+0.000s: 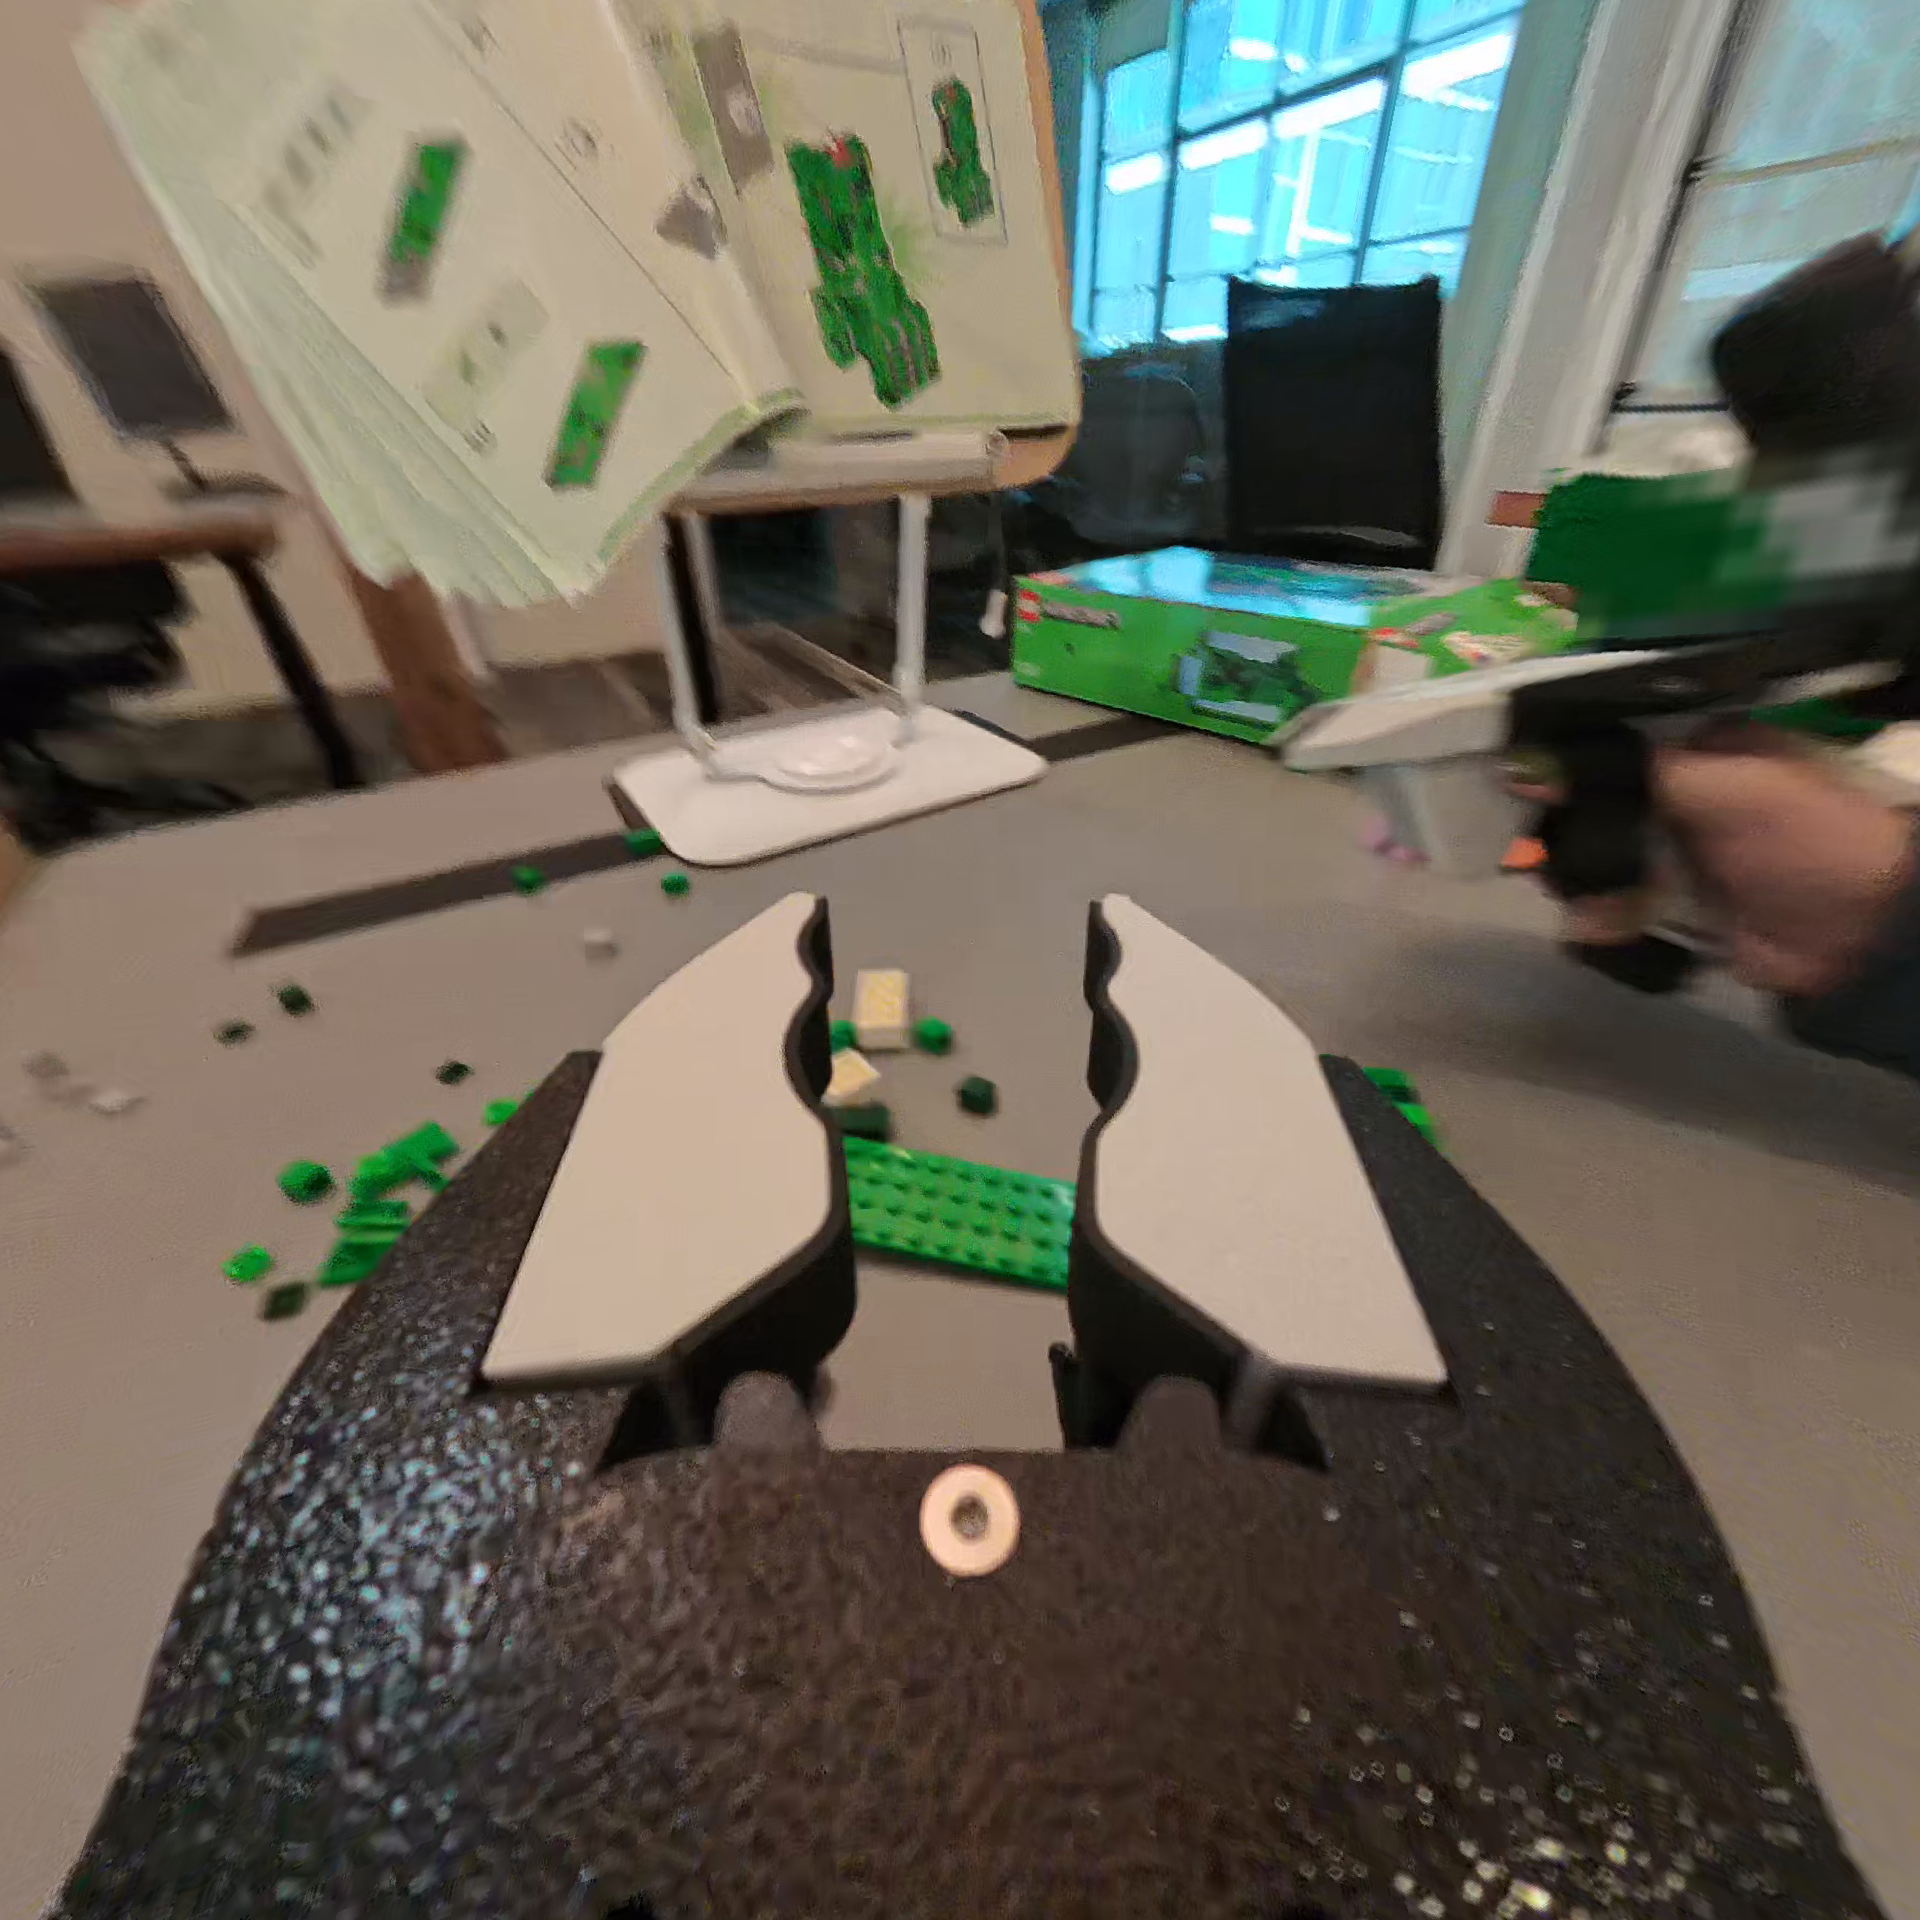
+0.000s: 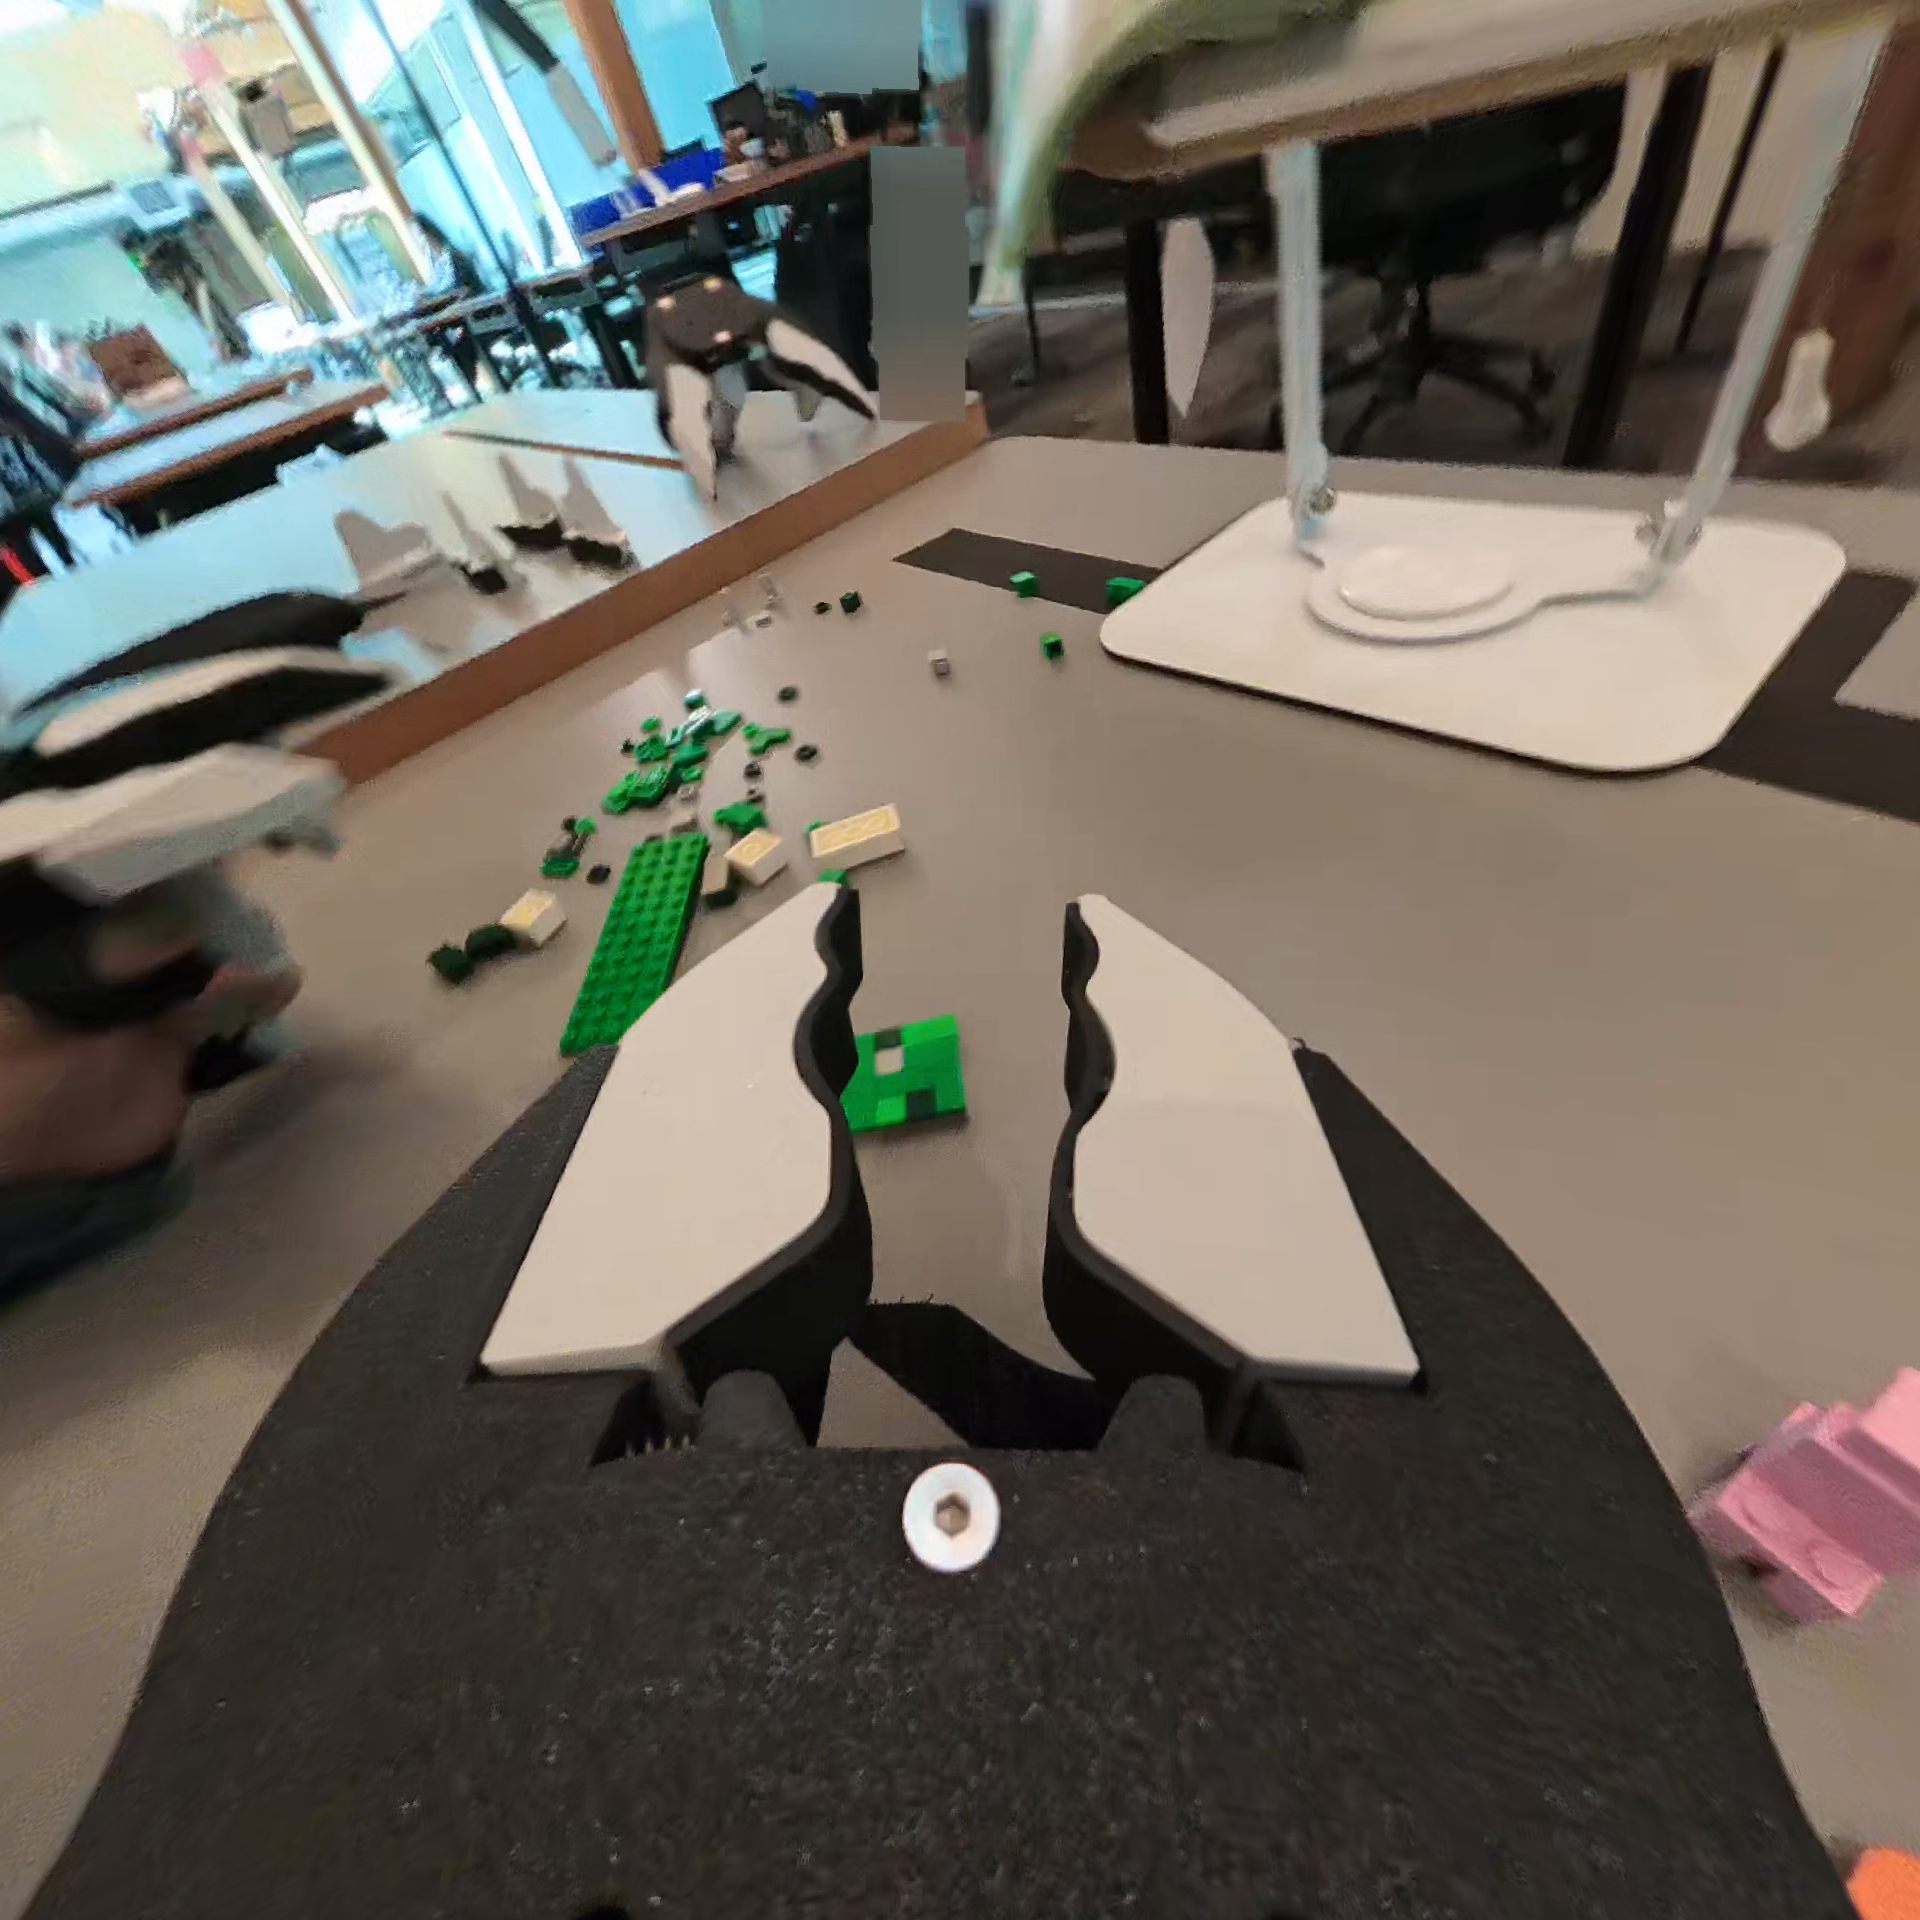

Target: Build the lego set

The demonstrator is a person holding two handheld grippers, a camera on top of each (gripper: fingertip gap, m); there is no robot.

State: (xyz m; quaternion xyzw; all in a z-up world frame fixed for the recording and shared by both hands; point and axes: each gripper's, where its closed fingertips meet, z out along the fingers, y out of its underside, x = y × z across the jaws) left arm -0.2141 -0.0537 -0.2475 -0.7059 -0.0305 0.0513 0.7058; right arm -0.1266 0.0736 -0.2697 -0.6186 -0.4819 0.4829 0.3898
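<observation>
In the left wrist view my left gripper (image 1: 958,935) is open and holds nothing. It hovers over a grey table (image 1: 1351,1039). Under its jaws lie a white brick (image 1: 881,1008), small green pieces (image 1: 932,1035) and a green studded plate (image 1: 956,1210). In the right wrist view my right gripper (image 2: 961,920) is open and holds nothing. A flat green square tile with dark and white squares (image 2: 906,1075) lies on the table beneath it, close by the left finger (image 2: 727,1122). The long green plate (image 2: 639,935) and white bricks (image 2: 854,834) lie ahead to the left.
An open instruction booklet (image 1: 540,260) rests on a stand with a white base (image 1: 831,779) (image 2: 1475,634). A green box (image 1: 1247,644) stands behind it. Loose green pieces (image 2: 675,753) are scattered at the left. A pink block (image 2: 1829,1507) lies at the right. A hand (image 1: 1766,862) holds the right gripper.
</observation>
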